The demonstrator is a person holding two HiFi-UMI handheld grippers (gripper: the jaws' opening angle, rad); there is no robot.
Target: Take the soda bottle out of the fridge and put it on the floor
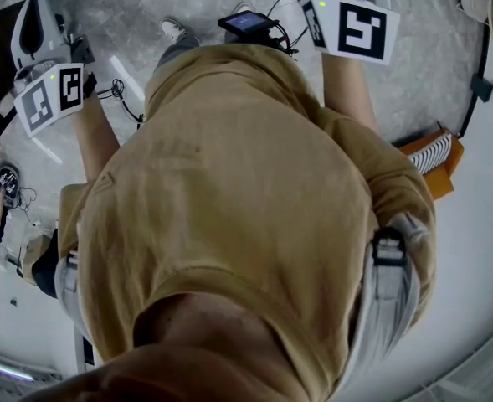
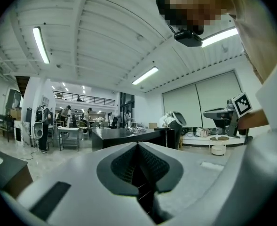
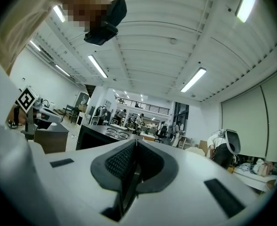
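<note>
No soda bottle or fridge shows in any view. In the head view I look down on the person's tan shirt (image 1: 246, 208), which fills most of the picture. My left gripper (image 1: 41, 36) is held out at the upper left and my right gripper (image 1: 351, 15) at the upper right, both over the grey marble floor (image 1: 146, 7). Both gripper views point up and out across a large hall. The left gripper (image 2: 138, 146) has its dark pads pressed together with nothing between them. On the right gripper (image 3: 135, 143) the pads also meet, and it holds nothing.
A small device with a lit screen (image 1: 248, 23) and cables (image 1: 116, 90) lie on the floor by a shoe (image 1: 175, 30). An orange and white object (image 1: 434, 153) sits at the right. A black counter (image 2: 124, 134), metal tables and several people stand far off in the hall.
</note>
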